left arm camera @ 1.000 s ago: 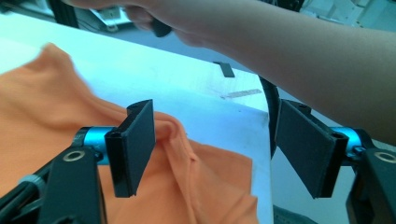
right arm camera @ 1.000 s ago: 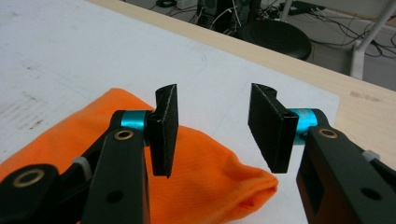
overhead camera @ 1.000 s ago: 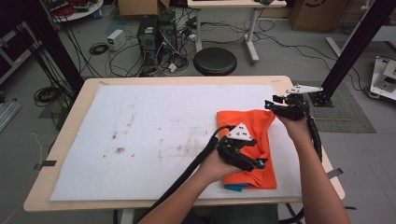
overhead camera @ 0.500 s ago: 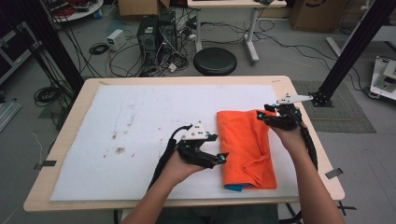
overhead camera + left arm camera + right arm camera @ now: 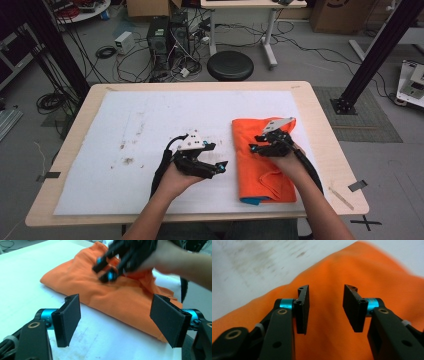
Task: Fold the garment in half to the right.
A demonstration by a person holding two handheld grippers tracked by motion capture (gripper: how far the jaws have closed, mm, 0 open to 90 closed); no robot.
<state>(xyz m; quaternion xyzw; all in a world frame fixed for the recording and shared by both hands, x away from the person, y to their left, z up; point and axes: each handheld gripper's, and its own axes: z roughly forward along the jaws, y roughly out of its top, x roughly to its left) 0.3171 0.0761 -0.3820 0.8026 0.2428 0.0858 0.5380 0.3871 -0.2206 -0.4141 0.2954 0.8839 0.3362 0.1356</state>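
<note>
Now | orange cloth (image 5: 262,160) lay folded on the white mat (image 5: 150,125), right side of the desk | left gripper (image 5: 220,167) jaws spread wide, just left of it | right gripper (image 5: 254,148) jaws had just been closing, apart over the cloth, nothing pinched

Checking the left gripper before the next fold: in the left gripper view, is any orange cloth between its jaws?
No: the left gripper stands open over bare white table cover, with the orange cloth lying beyond its jaws.
</note>
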